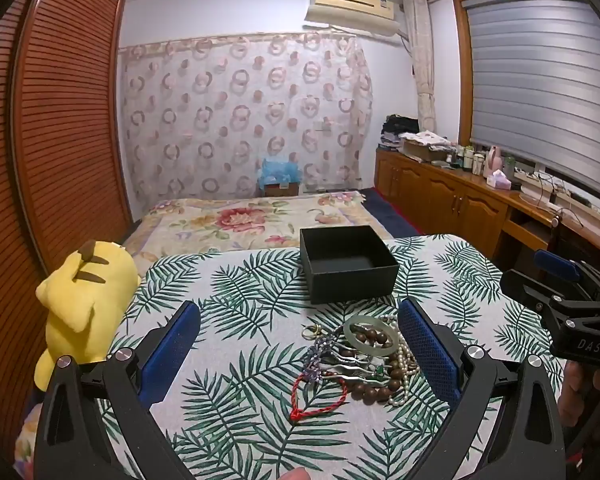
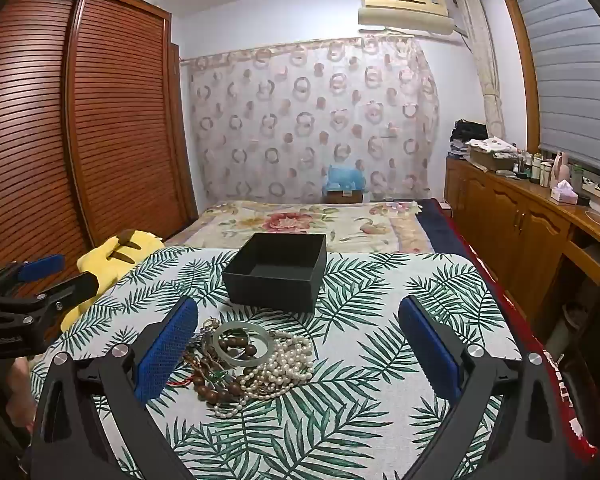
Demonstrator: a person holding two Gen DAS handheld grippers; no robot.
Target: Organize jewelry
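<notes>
Nearest the left wrist camera, the left gripper (image 1: 298, 344) stands with its jaws spread wide and nothing between the blue pads; a fingertip of the person just pokes in at the bottom edge, the rest cut off. The right gripper (image 2: 298, 344) is likewise fully spread and holds nothing.

Just ahead of both lies the jewelry heap on the palm-leaf cloth (image 2: 380, 392). The heap is tangled, so single pieces are hard to separate. A pale green bangle (image 2: 242, 343) rests on top, with brown wooden beads (image 2: 220, 390) showing through its ring and trailing out below. A pearl strand (image 2: 284, 364) is bunched on the right side. In the left view a red cord bracelet (image 1: 320, 398) lies at the near left edge of the heap, with silver hairpins (image 1: 354, 376) and a small gold ring-like piece (image 1: 312, 332) that is too small to identify; the right gripper's left finger hides most of these in the right view.

Beyond the heap, apart from it, sits the open black box (image 2: 278, 274), its visible floor bare. A yellow plush toy (image 1: 86, 300) lies at the cloth's left edge, half hidden by the left gripper in the right view. Farther back is a floral blanket (image 2: 312, 220).
</notes>
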